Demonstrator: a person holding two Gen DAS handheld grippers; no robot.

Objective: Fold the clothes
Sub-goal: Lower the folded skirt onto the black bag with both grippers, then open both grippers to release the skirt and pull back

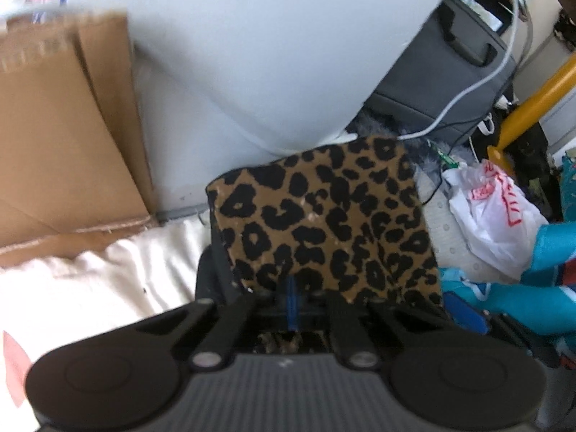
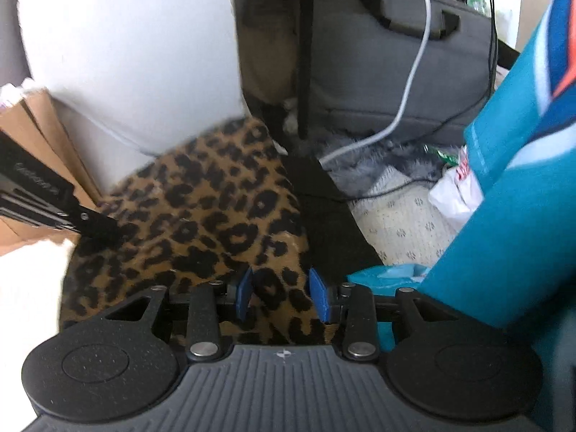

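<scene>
Clutter fills the background: a pale wall (image 1: 252, 54), a flattened cardboard box (image 1: 64, 136) leaning at the left, a grey bag (image 2: 388, 57) with black handles, and a white cable (image 2: 414, 72) trailing down across it; a cream blanket (image 1: 90, 280) covers the near surface at the lower left, and a white plastic bag (image 1: 493, 216) with red print lies to the right beside teal fabric (image 2: 511, 187); a leopard-print cloth (image 1: 324, 216) sits in the middle, stretched between the two tools, with a black layer showing beneath its right edge in the right wrist view; the left claw (image 1: 291, 302) is pressed together on the near edge of that cloth, its blue pads meeting as one thin strip with the print bunched around them; in the right wrist view its black tip reaches in from the left and grips the cloth's far-left corner; the right claw (image 2: 282, 297) stands partly spread, its blue pads (image 2: 243, 295) apart with the cloth's near edge lying between them; whether they press on the fabric I cannot tell.
</scene>
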